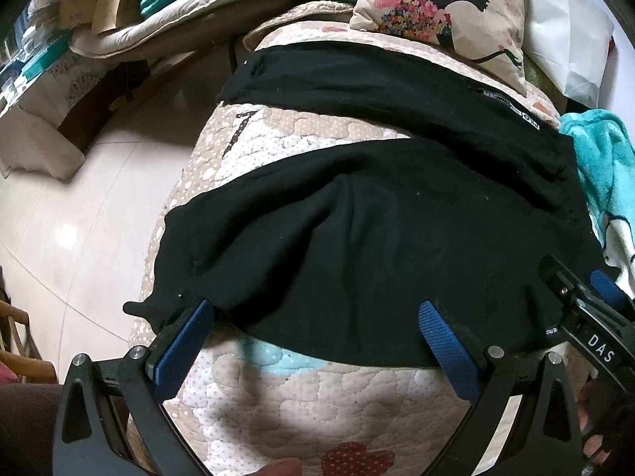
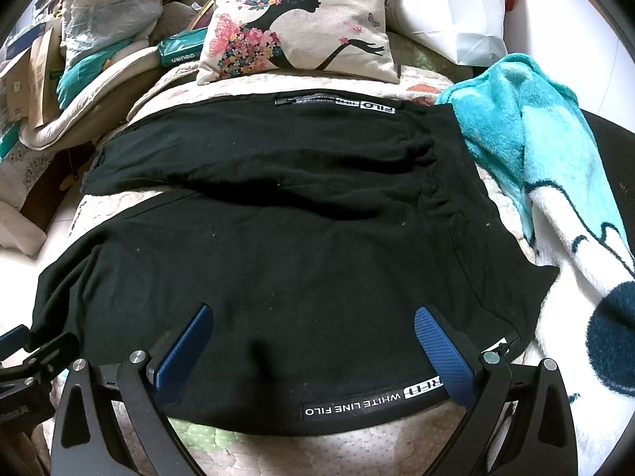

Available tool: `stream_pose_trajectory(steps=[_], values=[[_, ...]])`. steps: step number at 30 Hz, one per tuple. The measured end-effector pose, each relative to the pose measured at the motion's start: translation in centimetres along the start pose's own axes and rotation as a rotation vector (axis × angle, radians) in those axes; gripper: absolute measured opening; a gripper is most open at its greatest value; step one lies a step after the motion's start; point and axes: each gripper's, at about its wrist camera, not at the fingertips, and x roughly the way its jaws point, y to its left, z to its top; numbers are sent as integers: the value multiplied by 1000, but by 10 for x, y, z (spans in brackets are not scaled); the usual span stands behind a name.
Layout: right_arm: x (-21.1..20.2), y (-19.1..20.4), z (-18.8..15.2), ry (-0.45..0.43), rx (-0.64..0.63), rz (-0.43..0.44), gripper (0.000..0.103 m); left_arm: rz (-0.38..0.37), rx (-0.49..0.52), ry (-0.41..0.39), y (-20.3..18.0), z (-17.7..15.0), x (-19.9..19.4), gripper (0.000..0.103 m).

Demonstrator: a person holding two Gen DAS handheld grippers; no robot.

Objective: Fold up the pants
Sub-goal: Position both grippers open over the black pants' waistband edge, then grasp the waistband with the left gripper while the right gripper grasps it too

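Both tools' ribbed blue pads (image 1: 446, 347) spread wide, empty, over soft black pants (image 2: 278, 246), quilted cover (image 1: 301, 392).

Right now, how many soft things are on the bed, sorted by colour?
Black: 1, the pants
Turquoise and white: 1, the fluffy blanket
Cream with a flower lady: 1, the pillow
Beige patterned: 1, the quilt underneath them
Total: 4
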Motion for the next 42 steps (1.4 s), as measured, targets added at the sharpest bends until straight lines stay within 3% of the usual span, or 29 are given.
stream_pose_trajectory(steps=[12, 15, 22, 27, 32, 35, 40, 42], values=[[-1, 2, -1, 4, -1, 5, 103, 90, 73, 35, -12, -6, 24, 103], [-4, 2, -2, -7, -4, 2, 103, 109, 96, 11, -16, -11, 26, 103], [-19, -2, 1, -58, 3, -3, 103, 38, 53, -25, -4, -19, 27, 103], [-36, -5, 3, -131, -2, -9, 103, 32, 98, -50, -7, -23, 25, 103], [-55, -3, 5, -198, -43, 87, 103, 49, 94, -61, -6, -25, 13, 103], [-73, -2, 10, -229, -57, 129, 103, 68, 117, -121, -9, -23, -11, 103], [-119, -16, 36, -333, -40, 152, 103, 114, 225, -361, -21, -2, -78, 103], [-138, -26, 51, -380, -30, 160, 103, 90, 280, -431, -29, 11, -100, 103]])
